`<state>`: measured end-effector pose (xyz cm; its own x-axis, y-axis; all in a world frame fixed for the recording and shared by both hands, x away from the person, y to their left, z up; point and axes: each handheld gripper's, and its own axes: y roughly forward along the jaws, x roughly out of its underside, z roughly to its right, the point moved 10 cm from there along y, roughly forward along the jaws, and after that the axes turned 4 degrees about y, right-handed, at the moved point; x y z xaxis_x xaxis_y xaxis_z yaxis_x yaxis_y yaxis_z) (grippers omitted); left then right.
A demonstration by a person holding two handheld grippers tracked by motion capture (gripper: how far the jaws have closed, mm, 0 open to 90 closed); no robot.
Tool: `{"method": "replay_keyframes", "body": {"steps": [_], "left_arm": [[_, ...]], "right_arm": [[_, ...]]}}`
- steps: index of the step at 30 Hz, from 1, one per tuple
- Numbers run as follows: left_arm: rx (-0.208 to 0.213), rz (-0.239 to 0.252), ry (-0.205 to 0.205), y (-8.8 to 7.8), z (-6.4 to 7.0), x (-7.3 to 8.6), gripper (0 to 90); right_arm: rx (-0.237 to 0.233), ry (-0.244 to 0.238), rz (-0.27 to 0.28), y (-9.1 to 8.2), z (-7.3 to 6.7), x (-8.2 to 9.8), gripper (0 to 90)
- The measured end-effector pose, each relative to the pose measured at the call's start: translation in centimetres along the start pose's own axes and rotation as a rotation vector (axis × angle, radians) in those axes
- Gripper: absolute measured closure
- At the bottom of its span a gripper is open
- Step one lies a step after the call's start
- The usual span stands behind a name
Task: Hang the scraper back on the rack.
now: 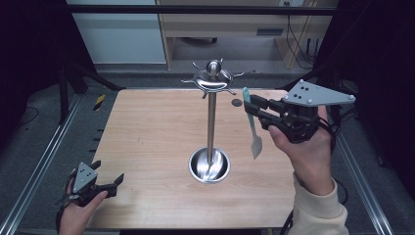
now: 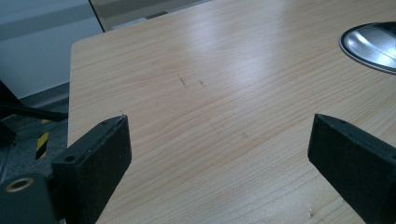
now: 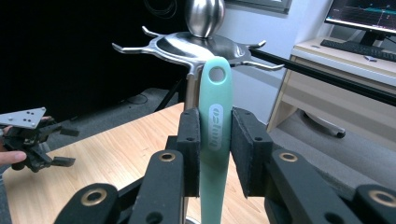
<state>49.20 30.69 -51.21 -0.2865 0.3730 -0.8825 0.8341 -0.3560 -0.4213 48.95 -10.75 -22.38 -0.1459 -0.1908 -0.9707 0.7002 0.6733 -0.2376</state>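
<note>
High view looks forward and down over the table. Left gripper view skims the tabletop closely. Right gripper view faces the rack close up; both gripper views share the rack.

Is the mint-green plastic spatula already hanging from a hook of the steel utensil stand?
No: the mint-green plastic spatula is clamped in the right tool, its hanging hole short of the steel utensil stand's hooks.

A: Where's the tall polished steel rack with hooked arms?

B: Mid-desk, its round base sitting on the pale wooden desk.

A: And the right gripper?

B: Up right of the pole, jaws clamped on the mint-green plastic spatula, which hangs clear of the desk, handle top beside the hooks.

A: Left gripper?

B: Near-left corner, jaws wide apart above the wood, well away from the base.
</note>
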Motion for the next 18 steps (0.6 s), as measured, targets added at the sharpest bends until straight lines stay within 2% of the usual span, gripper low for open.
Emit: {"method": "replay_keyframes", "body": {"steps": [18], "left_arm": [[0.002, -0.002, 0.004, 0.05, 0.07, 0.01, 5.9]], "right_arm": [[-0.046, 0.009, 0.005, 0.65, -0.94, -0.04, 73.8]]}}
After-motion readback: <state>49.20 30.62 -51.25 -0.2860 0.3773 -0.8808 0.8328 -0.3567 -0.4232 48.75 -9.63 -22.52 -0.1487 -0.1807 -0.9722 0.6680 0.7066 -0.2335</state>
